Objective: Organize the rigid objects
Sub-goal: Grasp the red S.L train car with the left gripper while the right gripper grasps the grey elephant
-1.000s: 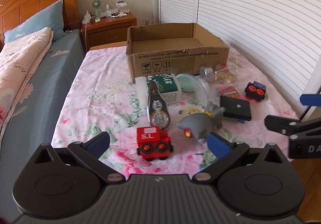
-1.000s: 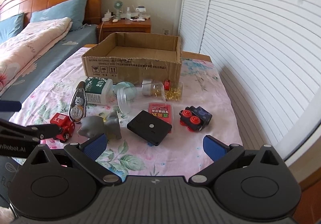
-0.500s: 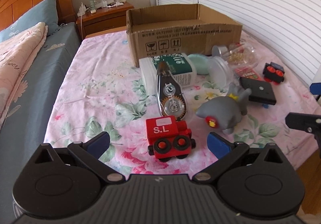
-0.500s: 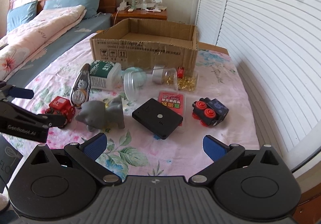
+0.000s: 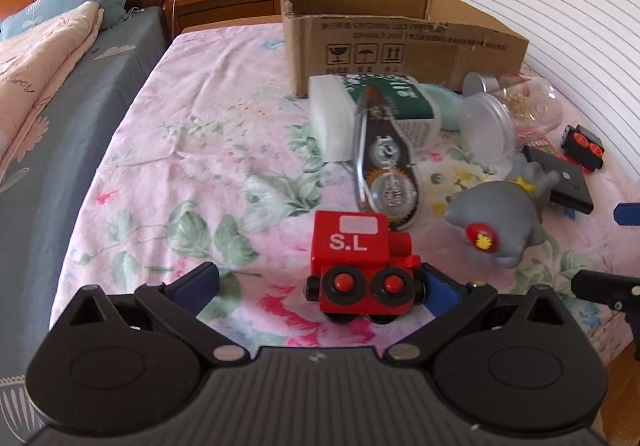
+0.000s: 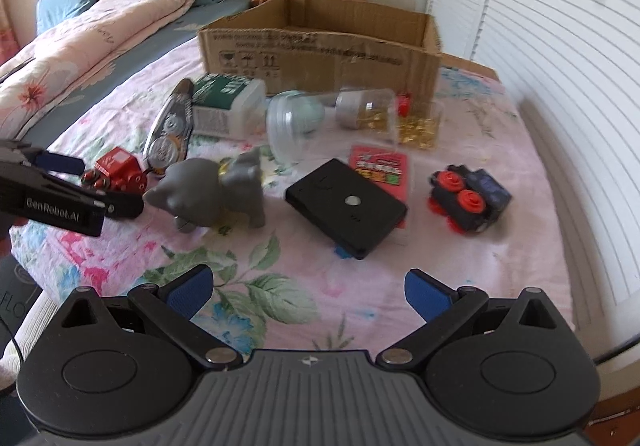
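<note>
Red wooden train (image 5: 362,262), white "S.L", black wheels

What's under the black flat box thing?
The black flat box lies partly on a red packet, whose printed top sticks out behind it. A bit of blue peeks from its near edge. Whatever else is beneath it is covered.

Both grippers' fingers (image 5: 198,282) (image 6: 188,292) spread wide, low and level.
</note>
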{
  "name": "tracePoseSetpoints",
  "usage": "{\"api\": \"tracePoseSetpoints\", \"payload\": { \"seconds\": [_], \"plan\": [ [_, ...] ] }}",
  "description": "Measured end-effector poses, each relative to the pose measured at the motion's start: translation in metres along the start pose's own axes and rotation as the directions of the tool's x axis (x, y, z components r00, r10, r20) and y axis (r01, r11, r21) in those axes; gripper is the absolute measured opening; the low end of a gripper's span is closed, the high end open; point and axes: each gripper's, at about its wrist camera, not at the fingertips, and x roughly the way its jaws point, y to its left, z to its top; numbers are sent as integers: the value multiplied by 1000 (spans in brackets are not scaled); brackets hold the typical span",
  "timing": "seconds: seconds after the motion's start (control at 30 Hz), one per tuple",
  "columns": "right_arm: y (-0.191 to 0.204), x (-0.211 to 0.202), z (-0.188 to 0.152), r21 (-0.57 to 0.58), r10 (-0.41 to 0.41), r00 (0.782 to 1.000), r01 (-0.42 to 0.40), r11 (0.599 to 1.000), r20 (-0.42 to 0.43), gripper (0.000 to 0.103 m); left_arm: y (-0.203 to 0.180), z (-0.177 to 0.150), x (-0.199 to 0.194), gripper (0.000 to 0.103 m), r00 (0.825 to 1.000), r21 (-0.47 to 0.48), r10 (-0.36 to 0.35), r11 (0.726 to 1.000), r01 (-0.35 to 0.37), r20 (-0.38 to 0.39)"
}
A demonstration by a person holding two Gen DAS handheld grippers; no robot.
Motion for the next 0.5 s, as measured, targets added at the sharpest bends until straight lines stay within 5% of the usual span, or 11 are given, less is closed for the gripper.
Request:
{"api": "tracePoseSetpoints", "payload": {
  "seconds": [0.27, 0.5],
  "plan": [
    [15, 15, -4, -78, 48, 999, -49, 996, -21, 103, 9, -13, -4, 102, 995, 46, -43, 998, 39, 86],
    [12, 13, -10, -81, 65, 998, -63, 995, 26, 103, 7, -7, -2, 102, 996, 73, -57, 996, 53, 65]
  ]
}}
